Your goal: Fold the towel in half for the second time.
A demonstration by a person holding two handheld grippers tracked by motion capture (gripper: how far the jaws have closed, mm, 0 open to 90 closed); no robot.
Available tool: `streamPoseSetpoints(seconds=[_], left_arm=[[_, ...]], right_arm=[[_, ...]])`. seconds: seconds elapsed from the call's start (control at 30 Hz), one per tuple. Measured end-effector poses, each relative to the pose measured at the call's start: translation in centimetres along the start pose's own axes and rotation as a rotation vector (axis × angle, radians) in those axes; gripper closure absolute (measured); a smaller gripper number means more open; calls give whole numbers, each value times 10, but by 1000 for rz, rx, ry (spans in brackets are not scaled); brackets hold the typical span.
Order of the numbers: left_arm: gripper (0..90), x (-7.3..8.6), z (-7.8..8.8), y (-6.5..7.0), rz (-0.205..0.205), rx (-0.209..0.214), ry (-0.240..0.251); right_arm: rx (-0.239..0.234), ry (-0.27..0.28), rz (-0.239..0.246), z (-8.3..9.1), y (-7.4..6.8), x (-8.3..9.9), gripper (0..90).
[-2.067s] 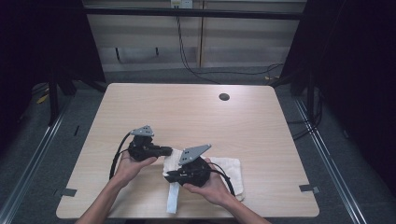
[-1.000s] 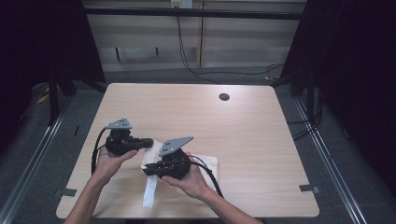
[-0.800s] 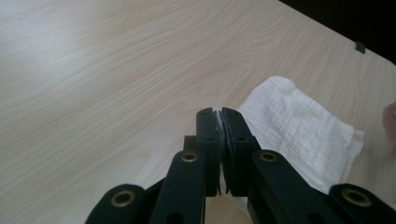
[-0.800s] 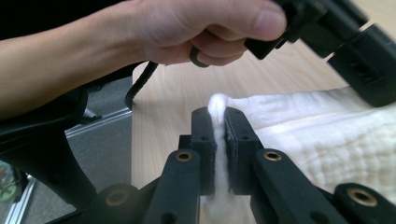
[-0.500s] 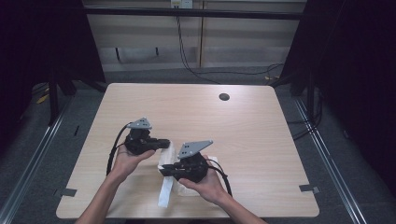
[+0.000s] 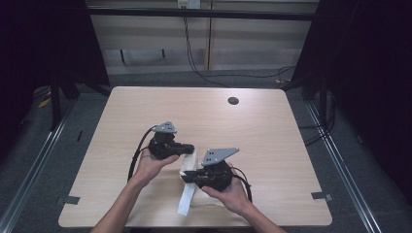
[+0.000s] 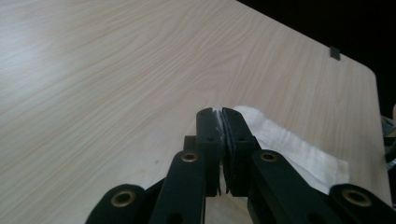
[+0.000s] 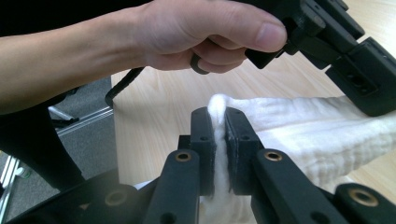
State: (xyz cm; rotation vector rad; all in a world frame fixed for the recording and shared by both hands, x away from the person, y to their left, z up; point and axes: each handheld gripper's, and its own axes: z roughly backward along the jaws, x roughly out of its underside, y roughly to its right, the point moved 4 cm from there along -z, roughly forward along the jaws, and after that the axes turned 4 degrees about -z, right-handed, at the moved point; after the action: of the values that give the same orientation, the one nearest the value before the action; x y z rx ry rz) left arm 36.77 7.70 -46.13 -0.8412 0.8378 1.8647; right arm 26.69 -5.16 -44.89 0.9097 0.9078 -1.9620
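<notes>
A white cloth lies near the front edge of the wooden table, partly lifted between the two grippers. My left gripper is shut on one edge of the cloth; a thin sliver of fabric shows between its jaws. My right gripper is shut on another edge, with the cloth bulging above its jaws. In the right gripper view the other hand holds the left gripper just above the cloth. A strip of cloth hangs toward the table's front.
A round cable hole sits at the table's far right. Tape marks lie at the front corners. Cables trail from both grippers. The floor and metal rails flank the table.
Both grippers swung left with the cloth, then came back toward the table's middle. They now sit close together, each still holding the cloth.
</notes>
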Motion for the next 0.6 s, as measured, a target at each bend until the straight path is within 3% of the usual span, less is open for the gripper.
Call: streamPoseSetpoints(seconds=[0.2, 0.33, 0.53, 0.6], left_arm=[[867, -1, -22, 7, 2, 26, -31], [867, -4, -29, 9, 5, 46, -18], [867, -5, -44, 14, 3, 46, -40], [867, -3, -50, 17, 13, 66, -36]], right_arm=[[28, -11, -13, 10, 6, 12, 836], [48, -12, -19, 17, 8, 20, 833], [66, -2, -36, 25, 11, 31, 830], [65, -10, -45, 26, 13, 36, 820]])
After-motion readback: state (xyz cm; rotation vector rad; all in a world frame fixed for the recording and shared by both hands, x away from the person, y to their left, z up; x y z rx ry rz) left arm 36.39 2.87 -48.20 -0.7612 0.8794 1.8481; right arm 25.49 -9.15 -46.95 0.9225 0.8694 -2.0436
